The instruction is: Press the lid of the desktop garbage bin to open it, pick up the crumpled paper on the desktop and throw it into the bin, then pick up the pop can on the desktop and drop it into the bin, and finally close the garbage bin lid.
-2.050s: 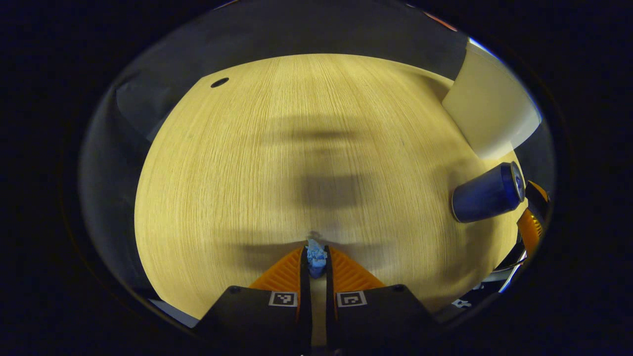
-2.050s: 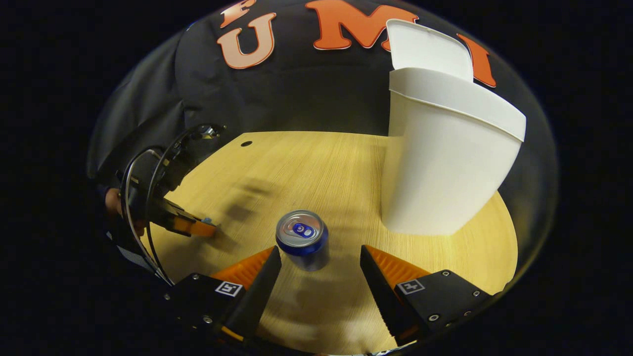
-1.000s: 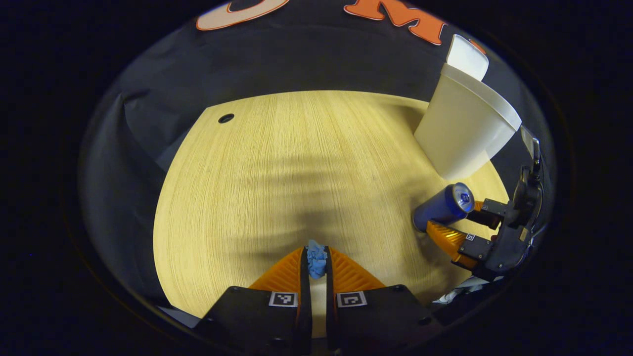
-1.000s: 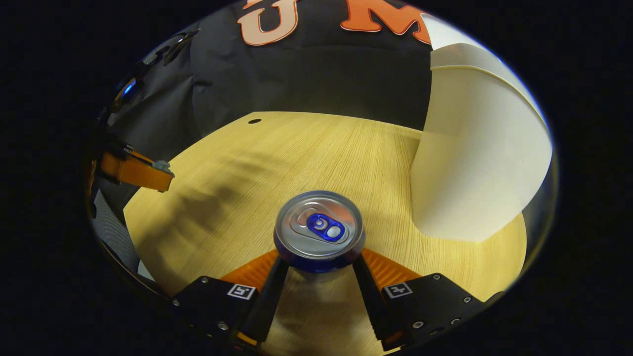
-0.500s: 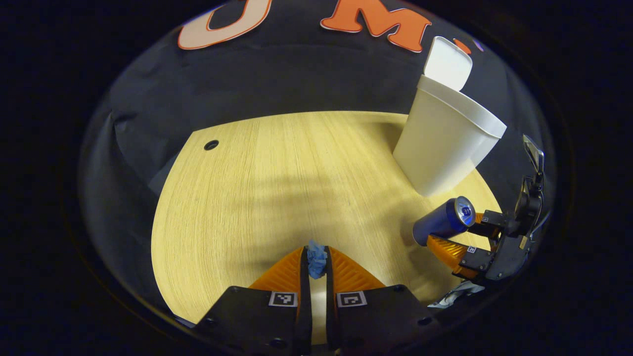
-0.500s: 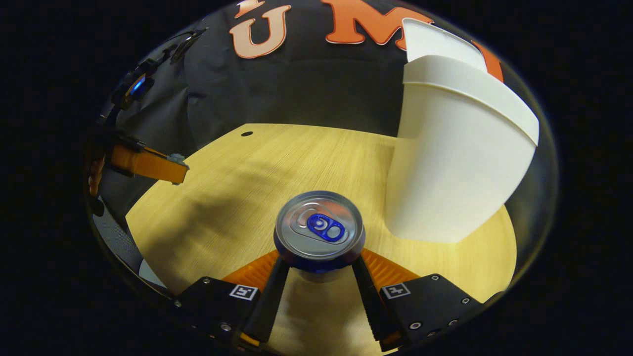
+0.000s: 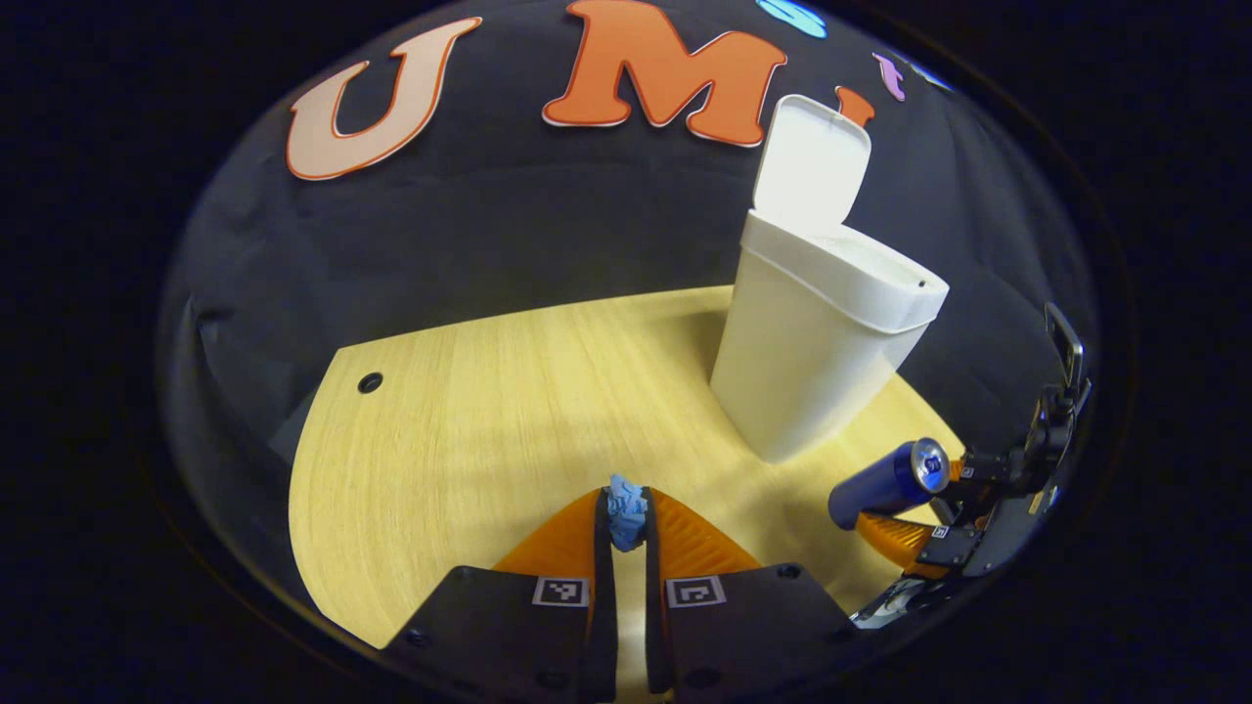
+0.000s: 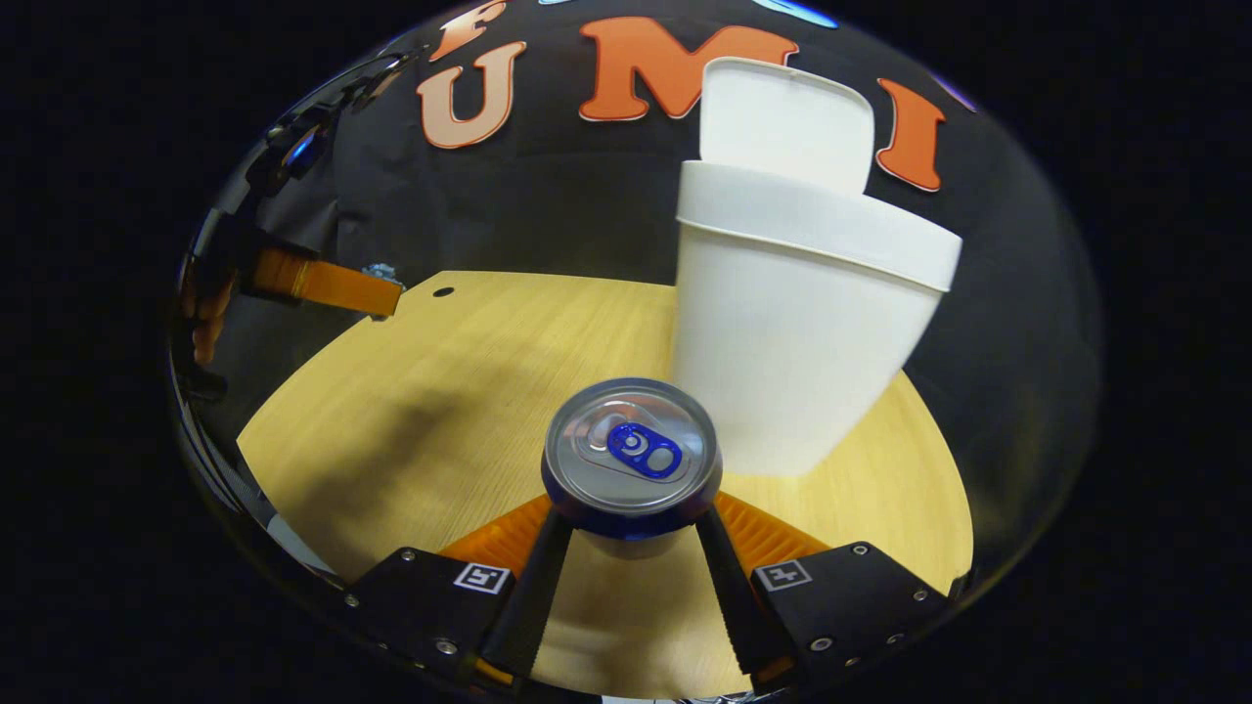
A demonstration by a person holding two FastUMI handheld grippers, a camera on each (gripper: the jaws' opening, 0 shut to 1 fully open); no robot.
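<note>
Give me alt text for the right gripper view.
The right hand-held gripper clamps an upright pop can above a wooden desk. Behind it stands a white bin with its lid raised.

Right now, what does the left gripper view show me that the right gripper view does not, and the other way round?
Left gripper view: the crumpled paper close up, pinched in the left gripper, the blue side of the pop can, and the top opening of the bin. Right gripper view: the can's silver top with its blue tab, clamped in the right gripper, and a hand at the left edge. Both: the white bin with its lid raised, the wooden table and its cable hole.
</note>
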